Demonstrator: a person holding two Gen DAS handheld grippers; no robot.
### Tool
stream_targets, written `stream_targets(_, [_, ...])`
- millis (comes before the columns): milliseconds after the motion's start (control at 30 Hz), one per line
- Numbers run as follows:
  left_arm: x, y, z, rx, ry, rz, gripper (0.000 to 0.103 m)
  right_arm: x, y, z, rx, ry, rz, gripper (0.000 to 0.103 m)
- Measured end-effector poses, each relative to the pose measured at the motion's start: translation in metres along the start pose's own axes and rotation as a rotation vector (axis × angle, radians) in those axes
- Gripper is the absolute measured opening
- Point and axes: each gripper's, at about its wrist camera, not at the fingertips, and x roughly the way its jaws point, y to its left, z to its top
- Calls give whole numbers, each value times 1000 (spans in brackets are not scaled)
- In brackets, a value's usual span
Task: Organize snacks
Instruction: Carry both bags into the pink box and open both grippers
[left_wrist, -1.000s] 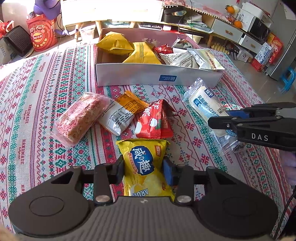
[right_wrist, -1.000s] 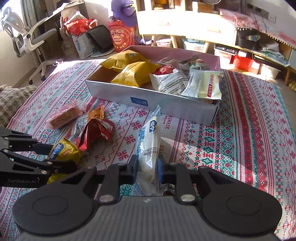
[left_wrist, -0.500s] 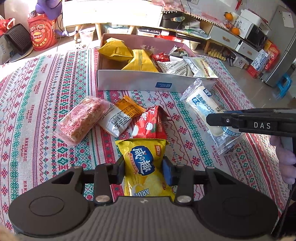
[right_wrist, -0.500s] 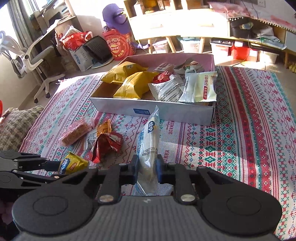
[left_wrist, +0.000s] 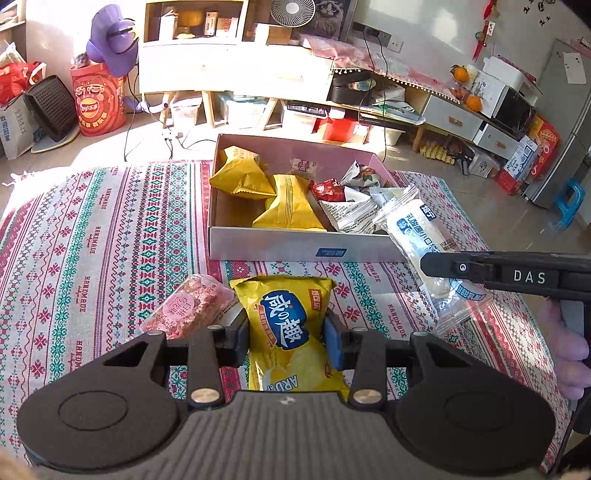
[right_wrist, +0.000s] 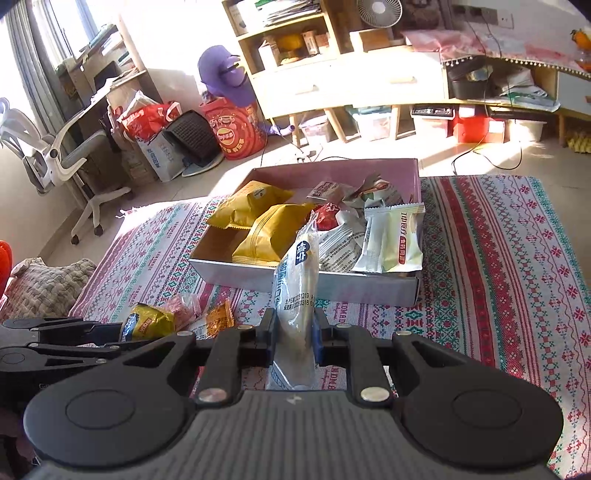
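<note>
Two snacks are in hand at once, one per gripper, which fits a sorting job where loose packets go from the patterned cloth (left_wrist: 92, 236) into the open cardboard box (left_wrist: 280, 245) at its far edge. The left gripper (left_wrist: 287, 338) is clamped on the yellow chip bag (left_wrist: 286, 317), pads pressing both sides of the puffed pack at its lower half, so the bag stands up with its top toward the box. The right gripper (right_wrist: 294, 338) is pinched nearly closed on the white bread packet (right_wrist: 297, 291), which is thin and turned edge-on between the pads; in the left view it hangs just in front of the box's near right corner, off the cloth. Both packets appear lifted clear, likely so they can pass over the box's near wall. Inside the box, two big yellow pouches (left_wrist: 284, 206) fill the left half, with one red packet (left_wrist: 328, 188), and several white or silvery wrappers heaped at the right; I count about four, though they overlap too much to be sure. Left on the cloth near its front edge I can count one pink crisp bar (left_wrist: 186, 308) and one orange sachet (right_wrist: 220, 317); anything else there is hidden by the grippers.
</note>
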Motion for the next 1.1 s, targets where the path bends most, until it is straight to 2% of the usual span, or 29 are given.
stream_targets(333, [22, -1, 38, -24, -38, 85, 47, 6, -13, 20, 81, -58, -15, 17])
stream_targets(700, [76, -6, 77, 11, 33, 179, 47, 41, -29, 42, 206, -56, -1, 17])
stream_targets(800, [87, -3, 81, 9, 55, 185, 47, 49, -33, 44, 223, -58, -11, 17])
stream_targets(1100, [109, -5, 92, 51, 45, 197, 46, 69, -36, 51, 259, -64, -10, 17])
